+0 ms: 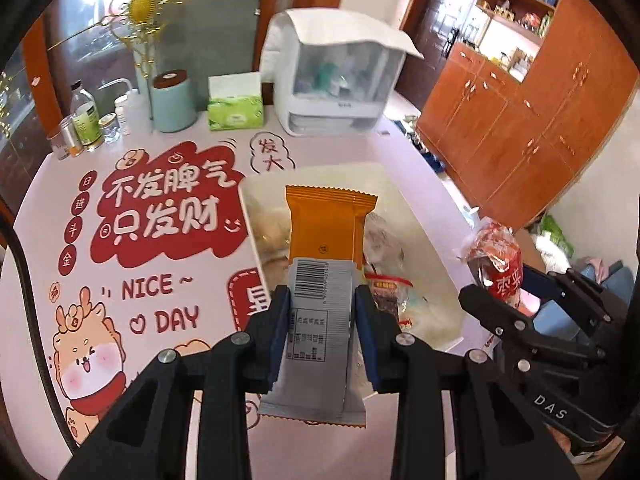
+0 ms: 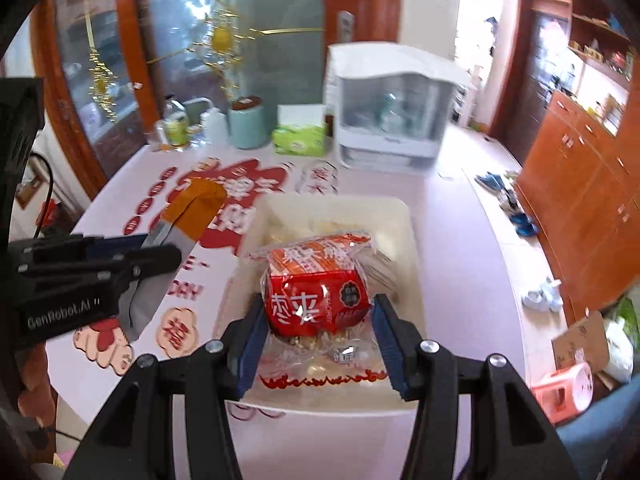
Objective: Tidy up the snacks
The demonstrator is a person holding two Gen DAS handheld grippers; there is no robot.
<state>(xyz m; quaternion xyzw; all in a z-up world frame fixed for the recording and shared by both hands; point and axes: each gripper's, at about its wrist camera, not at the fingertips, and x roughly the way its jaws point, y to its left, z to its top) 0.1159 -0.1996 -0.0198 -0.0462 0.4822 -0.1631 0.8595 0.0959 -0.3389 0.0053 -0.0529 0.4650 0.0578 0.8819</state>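
Gripping an orange snack bar (image 1: 326, 236) and a red packet (image 2: 316, 296), both tools hover over the part-filled white tray (image 2: 404, 216), neither snack placed.

Left gripper (image 1: 323, 320) and right gripper (image 2: 318, 344) angled downward, jaws clamped

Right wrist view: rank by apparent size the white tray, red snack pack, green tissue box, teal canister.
Largest to smallest as they look:
1. white tray
2. red snack pack, held in the right gripper, so nearness to the camera inflates it
3. green tissue box and teal canister: too alike to rank
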